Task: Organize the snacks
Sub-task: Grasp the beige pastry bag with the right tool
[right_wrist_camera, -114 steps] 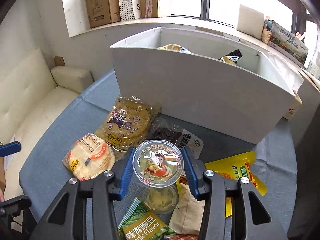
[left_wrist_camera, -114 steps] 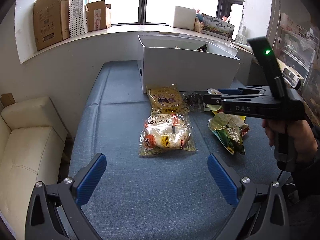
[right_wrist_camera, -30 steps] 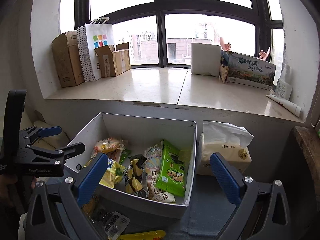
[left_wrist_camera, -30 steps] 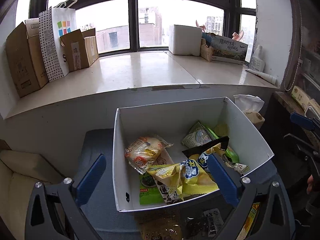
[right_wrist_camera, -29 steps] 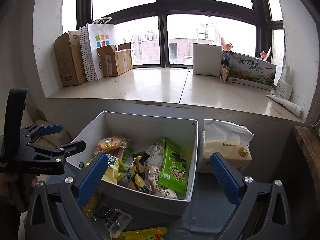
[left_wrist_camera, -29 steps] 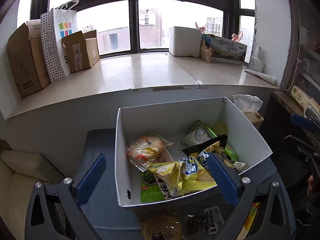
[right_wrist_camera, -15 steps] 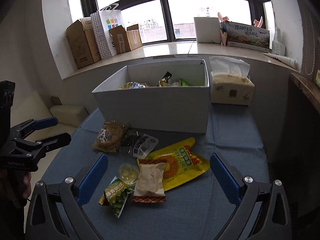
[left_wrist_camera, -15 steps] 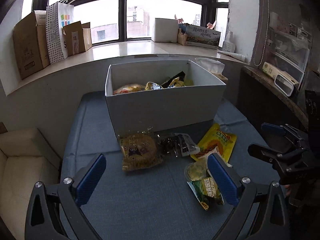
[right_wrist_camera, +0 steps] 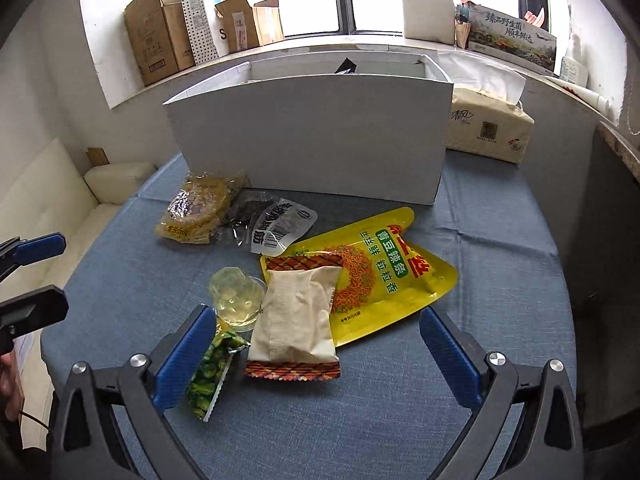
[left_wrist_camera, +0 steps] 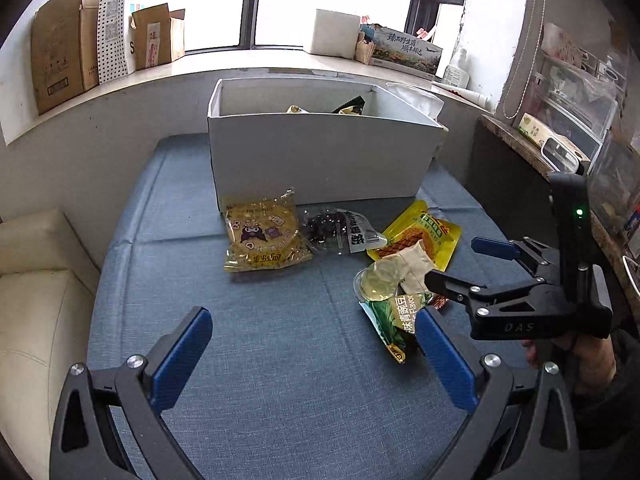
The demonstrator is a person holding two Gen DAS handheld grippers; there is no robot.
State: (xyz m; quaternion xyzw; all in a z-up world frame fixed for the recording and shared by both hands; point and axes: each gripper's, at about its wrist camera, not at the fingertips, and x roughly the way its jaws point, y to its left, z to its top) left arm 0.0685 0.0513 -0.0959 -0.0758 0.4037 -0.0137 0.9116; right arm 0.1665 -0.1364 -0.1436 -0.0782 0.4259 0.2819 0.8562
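Note:
A white box (left_wrist_camera: 320, 160) (right_wrist_camera: 312, 136) with snacks inside stands at the back of the blue table. In front of it lie a yellow cookie pack (left_wrist_camera: 262, 236) (right_wrist_camera: 198, 206), a clear dark-snack bag (left_wrist_camera: 340, 230) (right_wrist_camera: 272, 220), a yellow pouch (left_wrist_camera: 428, 232) (right_wrist_camera: 372, 272), a beige packet (right_wrist_camera: 296, 316), a clear jelly cup (right_wrist_camera: 236, 296) (left_wrist_camera: 374, 284) and a green pea pack (right_wrist_camera: 210, 372) (left_wrist_camera: 394, 316). My left gripper (left_wrist_camera: 316, 356) is open and empty over bare cloth. My right gripper (right_wrist_camera: 316, 352) is open and empty, low over the beige packet; it also shows in the left wrist view (left_wrist_camera: 464, 264).
A tissue pack (right_wrist_camera: 486, 128) sits right of the box. Cardboard boxes (left_wrist_camera: 64, 40) and a paper bag stand on the window sill. A cream sofa (left_wrist_camera: 36, 280) lies left of the table. Shelves with clutter (left_wrist_camera: 576, 100) stand at the right.
Both grippers have dropped from above the box and pulled back to low over the table. The bread pack and the lidded cup are no longer on the table.

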